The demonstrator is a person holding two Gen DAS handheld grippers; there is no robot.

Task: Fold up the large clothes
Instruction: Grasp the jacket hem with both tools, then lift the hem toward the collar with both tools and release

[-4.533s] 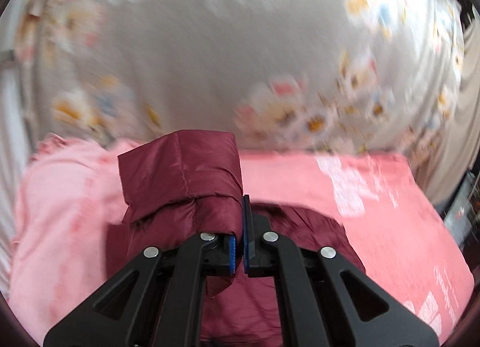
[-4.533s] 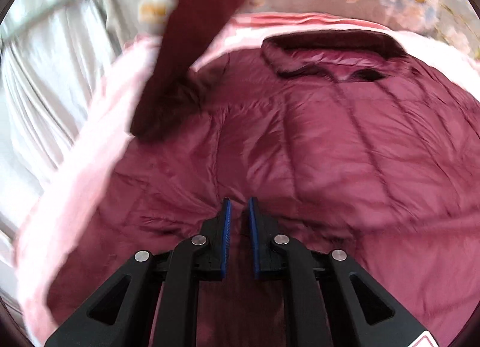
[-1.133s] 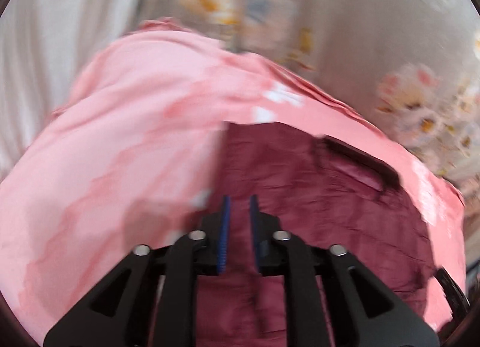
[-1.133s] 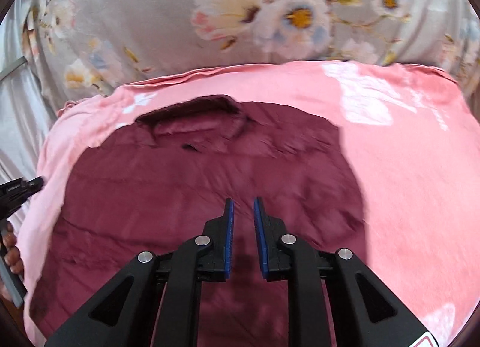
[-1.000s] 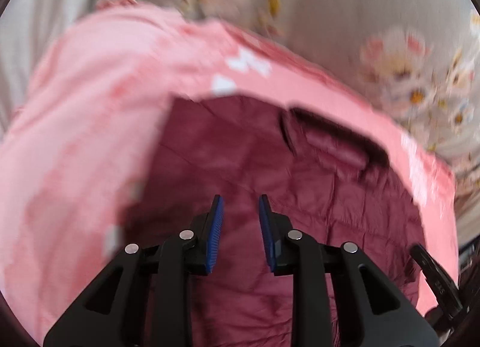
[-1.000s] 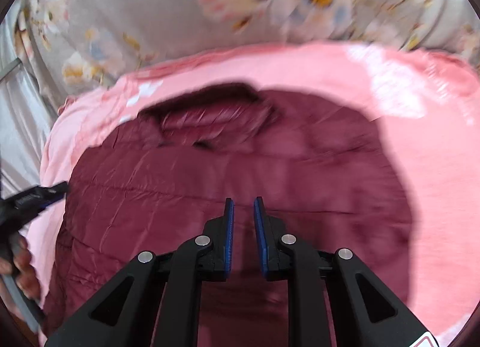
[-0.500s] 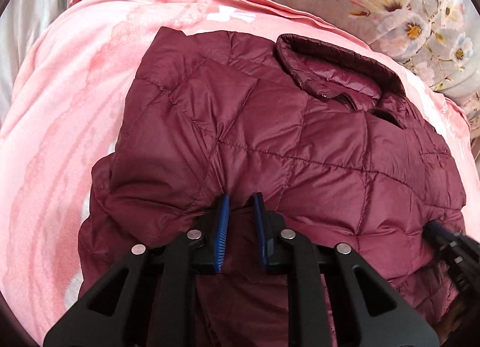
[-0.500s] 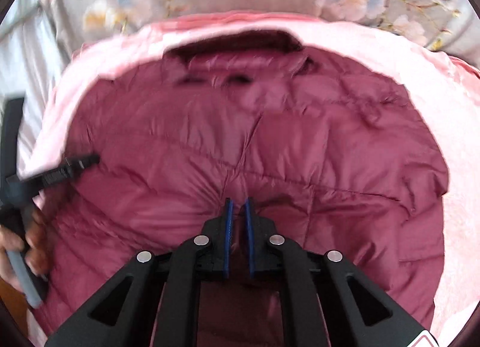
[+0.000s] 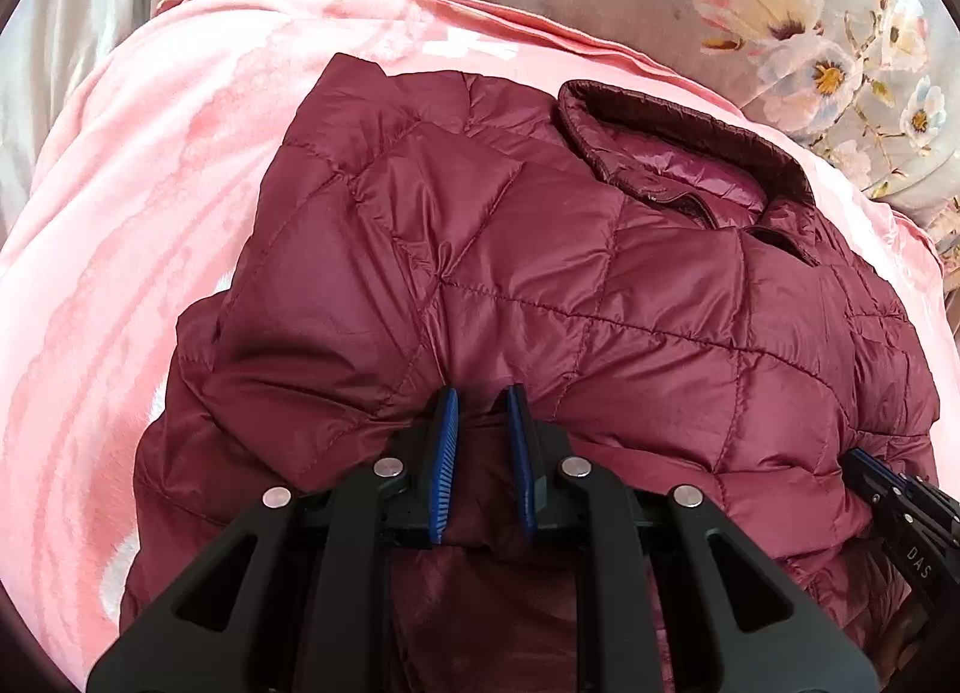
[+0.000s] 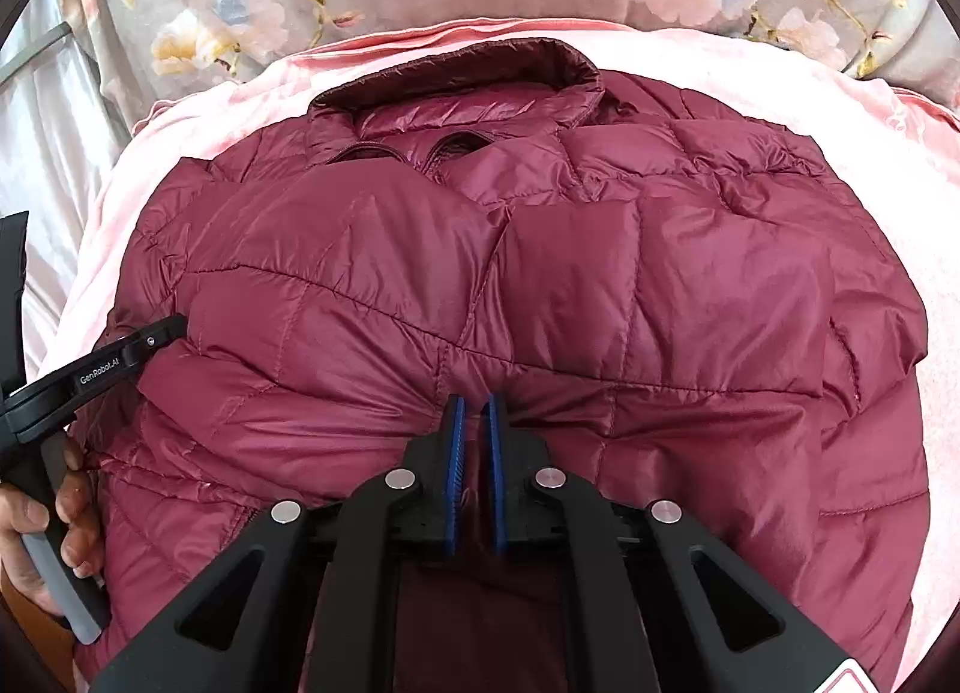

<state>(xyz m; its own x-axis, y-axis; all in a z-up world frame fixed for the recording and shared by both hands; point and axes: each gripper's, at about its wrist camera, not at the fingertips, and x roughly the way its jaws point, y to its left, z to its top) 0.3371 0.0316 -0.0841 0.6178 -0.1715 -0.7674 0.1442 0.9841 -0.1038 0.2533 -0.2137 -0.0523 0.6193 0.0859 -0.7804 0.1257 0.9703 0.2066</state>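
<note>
Mid-fold, maroon quilted puffer jacket (image 9: 540, 273) flat on pink blanket (image 9: 120, 213), collar (image 10: 468, 75) far side; left gripper (image 9: 480, 441) and right gripper (image 10: 474, 453) just narrowed, clamped on near hem of jacket, next probably lifting hem toward collar evenly.

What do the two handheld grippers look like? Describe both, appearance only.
Both the left gripper and the right gripper are matte black frames with triangular cut-outs, silver rivets and ribbed blue fingers. The left one's side reads "GenRobot.AI", with a grey handle; the right one's reads "DAS".
</note>
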